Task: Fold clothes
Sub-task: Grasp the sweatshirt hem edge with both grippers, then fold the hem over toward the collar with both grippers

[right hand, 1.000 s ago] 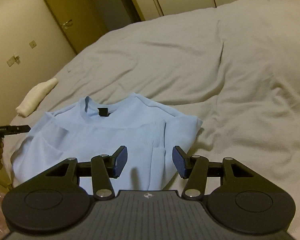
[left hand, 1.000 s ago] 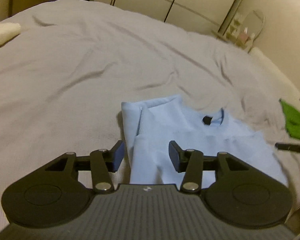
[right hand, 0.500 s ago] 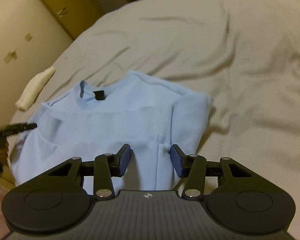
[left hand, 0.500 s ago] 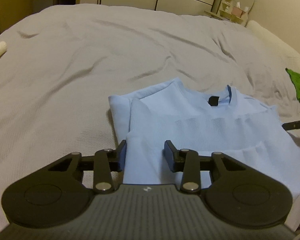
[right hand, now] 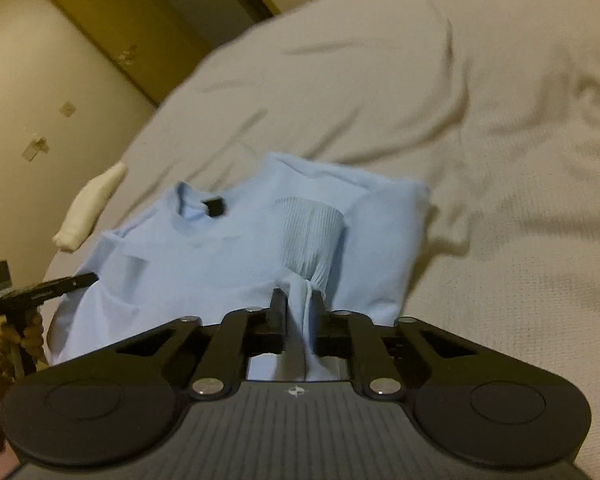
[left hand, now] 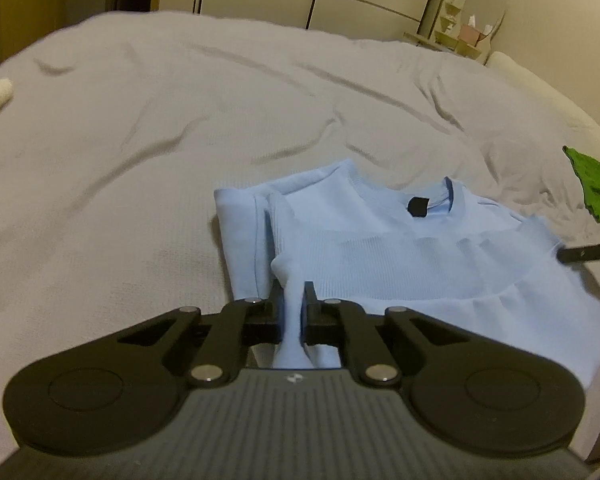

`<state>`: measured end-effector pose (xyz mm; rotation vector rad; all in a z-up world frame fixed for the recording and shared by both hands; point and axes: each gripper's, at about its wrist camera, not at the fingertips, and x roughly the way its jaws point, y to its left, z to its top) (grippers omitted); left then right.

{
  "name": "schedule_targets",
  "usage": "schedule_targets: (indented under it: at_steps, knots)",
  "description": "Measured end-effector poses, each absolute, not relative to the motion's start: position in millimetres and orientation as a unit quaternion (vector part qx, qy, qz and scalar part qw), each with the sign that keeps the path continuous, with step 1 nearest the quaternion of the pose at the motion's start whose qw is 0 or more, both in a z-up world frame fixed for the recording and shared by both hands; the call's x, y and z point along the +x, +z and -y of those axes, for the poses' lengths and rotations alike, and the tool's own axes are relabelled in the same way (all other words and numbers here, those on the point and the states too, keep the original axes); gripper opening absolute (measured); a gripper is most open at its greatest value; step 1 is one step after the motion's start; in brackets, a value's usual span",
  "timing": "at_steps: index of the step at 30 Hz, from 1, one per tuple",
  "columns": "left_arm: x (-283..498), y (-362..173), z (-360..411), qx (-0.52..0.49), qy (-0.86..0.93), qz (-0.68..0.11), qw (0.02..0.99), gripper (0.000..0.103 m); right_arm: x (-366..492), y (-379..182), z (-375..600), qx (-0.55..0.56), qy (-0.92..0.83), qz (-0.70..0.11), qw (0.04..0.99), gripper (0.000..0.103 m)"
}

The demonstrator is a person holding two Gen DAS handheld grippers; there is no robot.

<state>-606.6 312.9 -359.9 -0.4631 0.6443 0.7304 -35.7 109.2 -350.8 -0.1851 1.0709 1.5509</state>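
light blue sweater (left hand: pixel 440 264) on bed (left hand: pixel 140 140), near hem pinched tight between left fingers (left hand: pixel 275 300) and right fingers (right hand: pixel 278 304)

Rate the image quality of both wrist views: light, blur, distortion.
Left wrist view: dim yellowish room light, strong fisheye bending of the bed, the light blue shirt fairly sharp, the mirror soft. Right wrist view: same dim light, motion blur on the door and bed edge, dark vignette in the corners.

Light blue top (left hand: pixel 400 256), grey bedspread (left hand: pixel 180 120), green cloth (left hand: pixel 596 184)
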Motion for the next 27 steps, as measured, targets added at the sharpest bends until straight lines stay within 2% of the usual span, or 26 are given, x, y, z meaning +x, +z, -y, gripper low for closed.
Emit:
schedule_targets:
  at_steps: [5,8,13,15,22,27]
  knots:
    - [-611,-336,-301,-0.184,0.355,-0.281,0.872,0.006,-50,-312,-95,-0.08,0.684,-0.37,0.624,0.008]
    - [-605,-329,-303,-0.161,0.366,-0.291,0.869,0.008,-54,-293,-98,-0.085,0.695,-0.329,0.634,0.007]
    - [-598,-354,-314,-0.184,0.371,-0.316,0.854,0.006,-57,-306,-118,-0.133,0.665,-0.346,0.648,0.007]
    - [-599,-353,-315,-0.19,0.378,-0.292,0.858,0.006,-59,-317,-120,-0.144,0.649,-0.352,0.659,0.007]
    - [-574,-324,-330,-0.136,0.406,-0.223,0.876,0.007,-59,-301,-130,-0.137,0.636,-0.28,0.705,0.006]
    - [-544,-343,-361,-0.136,0.414,-0.243,0.867,0.007,-52,-313,-160,-0.156,0.615,-0.278,0.721,0.006]
